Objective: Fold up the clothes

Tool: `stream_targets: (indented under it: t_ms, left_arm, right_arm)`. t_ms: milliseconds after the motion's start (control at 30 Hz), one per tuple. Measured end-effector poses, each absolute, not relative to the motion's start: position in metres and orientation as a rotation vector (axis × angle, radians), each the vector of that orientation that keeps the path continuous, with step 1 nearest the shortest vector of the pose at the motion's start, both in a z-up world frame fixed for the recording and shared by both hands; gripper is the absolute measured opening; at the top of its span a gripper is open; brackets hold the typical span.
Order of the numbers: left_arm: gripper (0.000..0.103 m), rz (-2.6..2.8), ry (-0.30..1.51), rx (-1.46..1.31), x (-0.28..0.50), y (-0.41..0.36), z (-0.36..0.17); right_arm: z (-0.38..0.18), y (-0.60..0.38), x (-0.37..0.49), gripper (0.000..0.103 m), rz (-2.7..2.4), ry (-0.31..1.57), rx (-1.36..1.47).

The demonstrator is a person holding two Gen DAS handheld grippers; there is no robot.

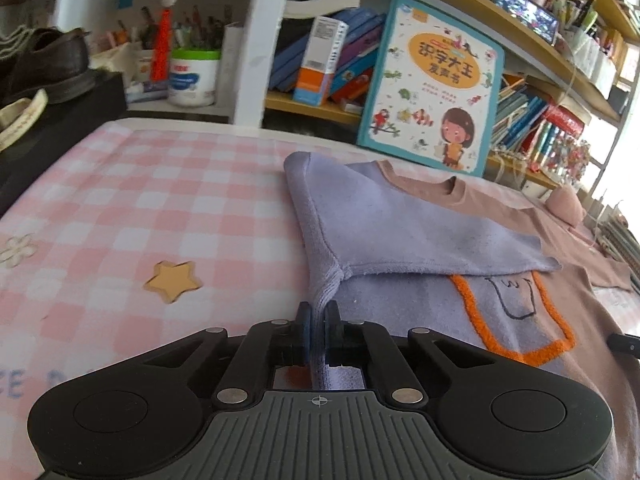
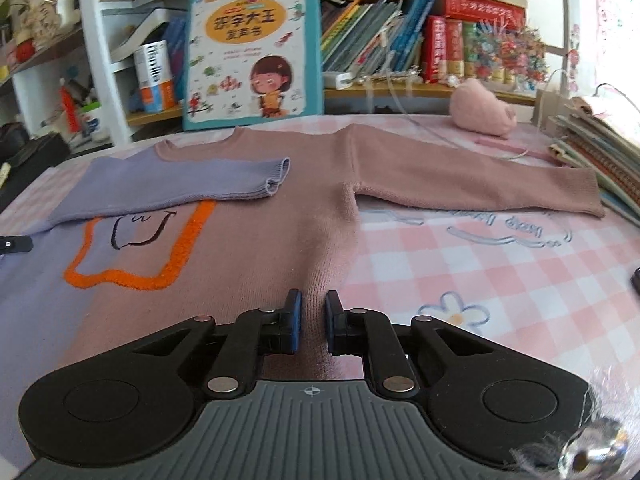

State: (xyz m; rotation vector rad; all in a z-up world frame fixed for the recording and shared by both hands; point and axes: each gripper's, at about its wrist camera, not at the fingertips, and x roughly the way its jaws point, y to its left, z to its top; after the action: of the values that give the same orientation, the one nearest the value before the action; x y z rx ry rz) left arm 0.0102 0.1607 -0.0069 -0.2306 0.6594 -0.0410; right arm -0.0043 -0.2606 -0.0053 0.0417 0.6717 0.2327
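A pink and lilac sweater (image 2: 248,232) lies flat on the checked table, with an orange-outlined patch on its chest. Its lilac sleeve (image 2: 172,188) is folded across the chest; its pink sleeve (image 2: 480,184) stretches out to the right. In the left wrist view my left gripper (image 1: 318,322) is shut on the lilac edge of the sweater (image 1: 400,224) at its left side. My right gripper (image 2: 313,320) sits over the sweater's lower hem with its jaws a little apart around a ridge of pink cloth; I cannot tell if they pinch it.
A pink checked tablecloth (image 2: 500,280) covers the table. A children's book (image 2: 254,52) leans on the bookshelf behind. A pink plush toy (image 2: 482,110) and a stack of books (image 2: 600,160) sit at the right. A star print (image 1: 174,278) lies left.
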Motion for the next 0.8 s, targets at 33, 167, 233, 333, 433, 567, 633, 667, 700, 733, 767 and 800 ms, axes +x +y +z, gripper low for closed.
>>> stream_targets:
  t_ms: [33,167,233,333,433,567,633,667,700,733,767,800]
  left_arm:
    - [0.005,-0.033,0.661,-0.233,0.008,0.163,-0.007]
    - [0.005,-0.007,0.666,-0.235,0.003,0.169,-0.006]
    - [0.005,-0.004,0.668,-0.228,0.002,0.169,-0.005]
    - [0.005,-0.002,0.670,-0.215,0.001,0.168,-0.005]
    - [0.005,0.003,0.667,-0.196,0.001,0.165,-0.005]
    - [0.006,0.007,0.660,-0.157,0.000,0.161,-0.003]
    - [0.010,0.017,0.646,-0.150,-0.002,0.162,-0.001]
    - [0.011,0.022,0.639,-0.144,-0.003,0.162,0.001]
    - [0.013,0.026,0.630,-0.134,-0.004,0.162,0.002]
    - [0.015,0.029,0.620,-0.124,-0.005,0.161,0.004]
    - [0.021,0.033,0.607,-0.112,-0.005,0.160,0.006]
    - [0.029,0.040,0.591,-0.097,-0.006,0.158,0.008]
  right_arm:
    - [-0.005,-0.258,-0.006,0.011,0.240,0.673,0.041]
    - [-0.005,-0.246,-0.007,0.011,0.255,0.670,0.023]
    - [-0.005,-0.245,-0.006,0.011,0.261,0.675,0.020]
    - [-0.005,-0.246,-0.007,0.011,0.268,0.683,0.031]
    - [-0.005,-0.248,-0.008,0.011,0.266,0.684,0.044]
    - [-0.005,-0.248,-0.010,0.011,0.263,0.682,0.042]
    - [-0.004,-0.248,-0.010,0.012,0.261,0.682,0.040]
    - [-0.003,-0.249,-0.010,0.016,0.254,0.681,0.042]
    - [-0.002,-0.251,-0.010,0.026,0.244,0.672,0.047]
    - [0.000,-0.253,-0.011,0.033,0.235,0.661,0.052]
    - [0.001,-0.255,-0.012,0.046,0.226,0.649,0.058]
    - [0.003,-0.258,-0.012,0.048,0.212,0.637,0.064]
